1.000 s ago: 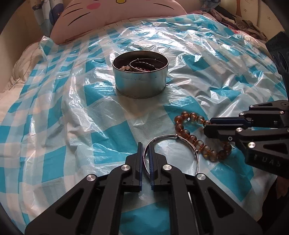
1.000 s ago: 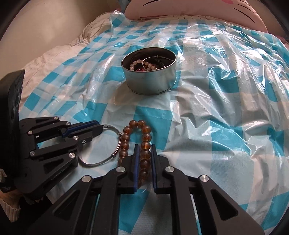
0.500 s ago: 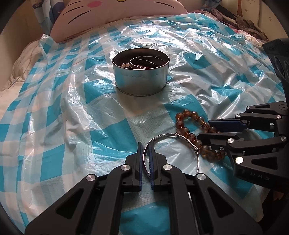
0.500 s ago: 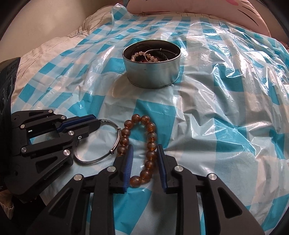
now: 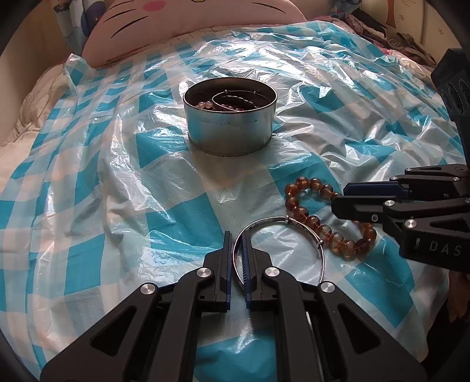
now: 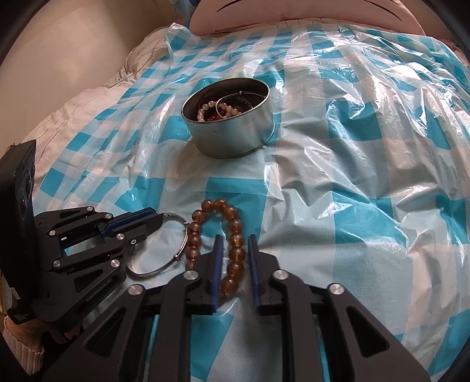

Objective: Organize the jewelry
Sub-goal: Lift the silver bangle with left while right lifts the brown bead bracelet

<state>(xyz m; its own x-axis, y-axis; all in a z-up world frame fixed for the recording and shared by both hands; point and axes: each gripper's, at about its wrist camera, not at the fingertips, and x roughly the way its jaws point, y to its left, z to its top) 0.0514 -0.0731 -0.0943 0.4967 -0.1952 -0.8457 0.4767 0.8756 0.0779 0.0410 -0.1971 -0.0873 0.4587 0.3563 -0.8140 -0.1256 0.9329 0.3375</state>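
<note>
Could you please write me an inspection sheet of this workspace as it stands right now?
Surface: crinkled blue-checked plastic sheet spread over a bed.
Job's things: round metal tin holding bracelets; silver bangle and amber bead bracelet lying on the sheet, side by side.
Clutter: nothing seen.
Grippers: left gripper shut on the silver bangle; right gripper opening, the amber bead bracelet's strand between its jaws, pads off it.
Cables: nothing seen.
Surroundings: pink cat-face pillow behind; cream wall.
</note>
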